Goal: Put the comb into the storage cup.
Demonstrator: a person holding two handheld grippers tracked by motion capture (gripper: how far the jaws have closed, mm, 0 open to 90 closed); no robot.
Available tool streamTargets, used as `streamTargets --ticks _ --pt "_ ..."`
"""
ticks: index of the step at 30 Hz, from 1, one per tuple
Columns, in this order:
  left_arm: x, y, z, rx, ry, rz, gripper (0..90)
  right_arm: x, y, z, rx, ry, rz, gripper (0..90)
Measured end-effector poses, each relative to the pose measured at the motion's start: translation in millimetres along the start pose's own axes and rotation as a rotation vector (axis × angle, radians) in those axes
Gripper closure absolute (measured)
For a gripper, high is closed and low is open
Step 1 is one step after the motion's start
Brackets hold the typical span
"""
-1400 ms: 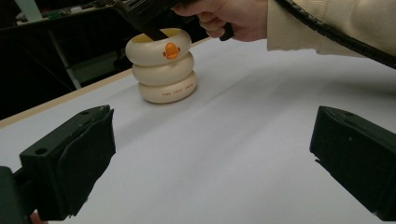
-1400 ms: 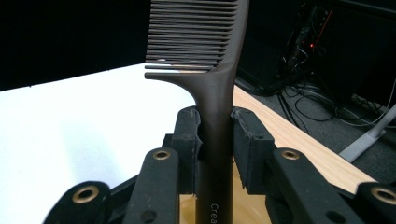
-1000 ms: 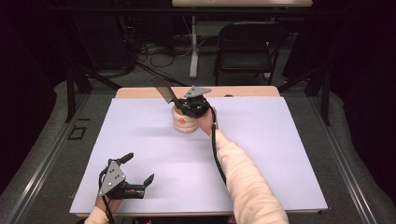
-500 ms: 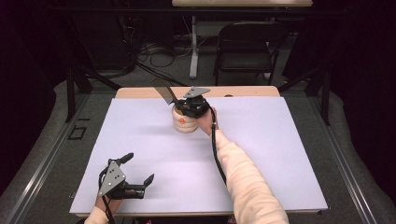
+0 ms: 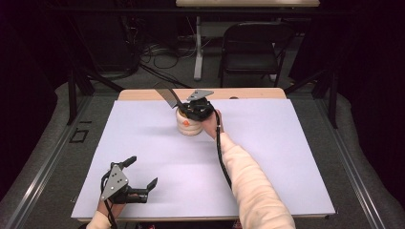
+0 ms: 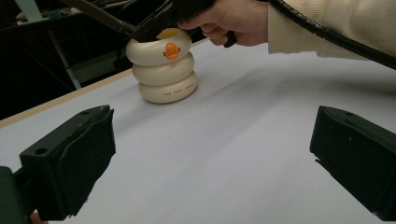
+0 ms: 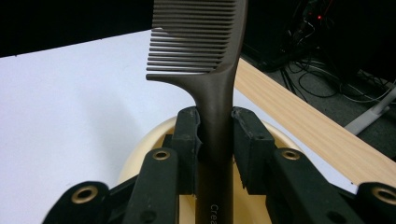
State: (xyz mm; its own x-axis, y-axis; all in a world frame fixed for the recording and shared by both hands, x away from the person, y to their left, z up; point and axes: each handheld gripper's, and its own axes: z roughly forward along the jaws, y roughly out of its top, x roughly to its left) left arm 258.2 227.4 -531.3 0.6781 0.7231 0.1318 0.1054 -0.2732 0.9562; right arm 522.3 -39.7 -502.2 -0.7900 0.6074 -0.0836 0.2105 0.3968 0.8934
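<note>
Gripping the brown comb [image 7: 212, 121] by its handle, just below the teeth, with the right gripper [image 7: 215, 140] fingers [image 7: 189, 140] closed flat on both sides of it. Holding it over the mouth of the cream ringed holder [image 5: 189, 125], near the far edge of the bench [image 5: 143, 143], handle end pointing down into the opening, teeth end slanting up and away.

Judging the comb as light, stiff, smooth plastic: likely to slip or pivot if pinched on the tapering neck, so taking hold on the flat, straight handle section, as here. Avoiding the teeth, thin and liable to bend.

Judging the holder as light and unsecured, liable to tip if the comb pushes against its rim.

Resting the left gripper [image 5: 129, 183] low near the front left of the bench, fingers [image 6: 70, 163] spread wide, holding nothing.

Compared with half a second earlier: showing no visible shift in comb, holder or either gripper.
</note>
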Motion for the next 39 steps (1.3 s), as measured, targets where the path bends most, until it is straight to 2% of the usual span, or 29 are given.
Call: streamTargets --ticks 8,12,21,26,39 --pt "0.0 0.0 -0.1 0.000 0.000 0.001 0.1 -0.4 -1.0 1.2 0.027 -0.005 0.002 71.3" --pt "0.0 0.0 -0.1 0.000 0.000 0.001 0.2 -1.5 -0.5 0.0 0.029 -0.010 0.006 66.9" --pt "-0.1 0.1 -0.1 0.000 0.000 0.002 0.1 -1.9 4.1 -6.1 0.049 -0.020 0.016 46.8" --pt "-0.2 0.1 0.1 0.000 -0.001 0.000 0.1 -2.7 8.5 -13.6 0.052 -0.026 0.024 40.3" --pt "0.4 0.1 0.4 -0.003 0.000 -0.007 0.1 -0.5 17.2 -34.1 0.103 0.038 0.037 22.7"
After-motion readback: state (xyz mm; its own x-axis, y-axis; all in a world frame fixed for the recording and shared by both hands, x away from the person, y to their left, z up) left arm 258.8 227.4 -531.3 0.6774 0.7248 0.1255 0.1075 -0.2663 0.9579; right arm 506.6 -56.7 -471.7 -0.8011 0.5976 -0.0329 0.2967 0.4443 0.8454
